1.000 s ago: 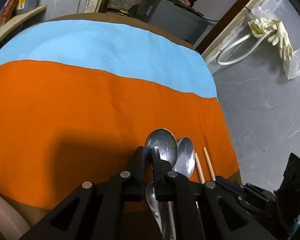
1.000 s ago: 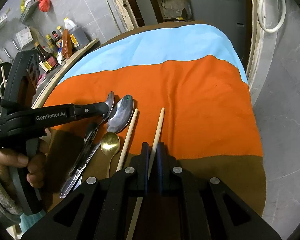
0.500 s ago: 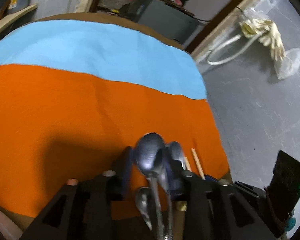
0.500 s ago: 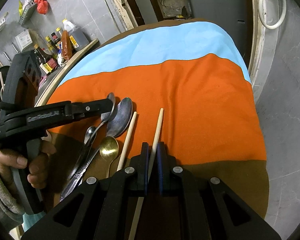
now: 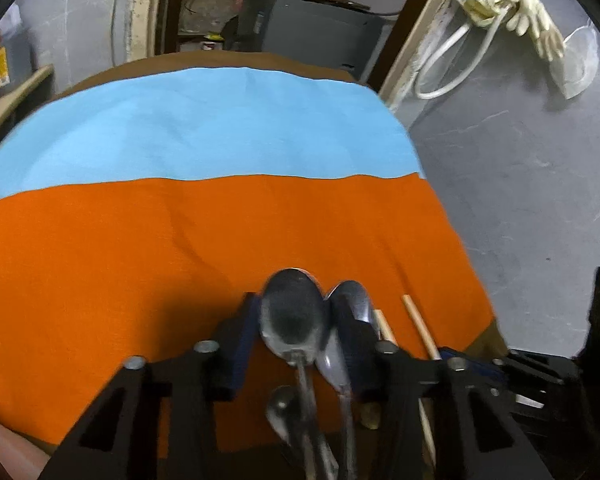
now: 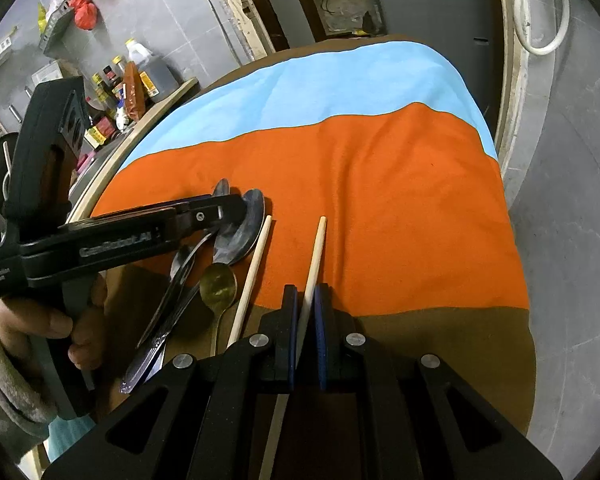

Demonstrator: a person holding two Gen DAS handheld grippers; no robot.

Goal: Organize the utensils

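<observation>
Several steel spoons lie bunched at the near left of the orange cloth [image 6: 379, 200]. The biggest spoon bowl [image 5: 292, 320] sits between the fingers of my left gripper [image 5: 300, 312], whose jaws are closing. A second spoon [image 5: 353, 300] is half hidden behind the right finger. I see no firm press of the pads. In the right wrist view, the left gripper [image 6: 236, 208] hovers over those bowls, beside a small gold spoon [image 6: 218, 286]. My right gripper [image 6: 305, 292] is shut on one wooden chopstick [image 6: 315, 248]. The other chopstick [image 6: 254, 268] lies loose to its left.
A blue cloth [image 5: 220, 128] covers the far half of the round brown table [image 6: 439, 344]. Sauce bottles [image 6: 132, 84] stand on a shelf at the left. A grey cabinet [image 5: 307, 28] stands behind the table, and grey floor [image 5: 519, 200] lies to the right.
The left gripper's jaws, shut on a spoon's neck a second ago, have spread apart and the gripper has rolled. The big spoon bowl now lies between them. The right gripper has kept still.
</observation>
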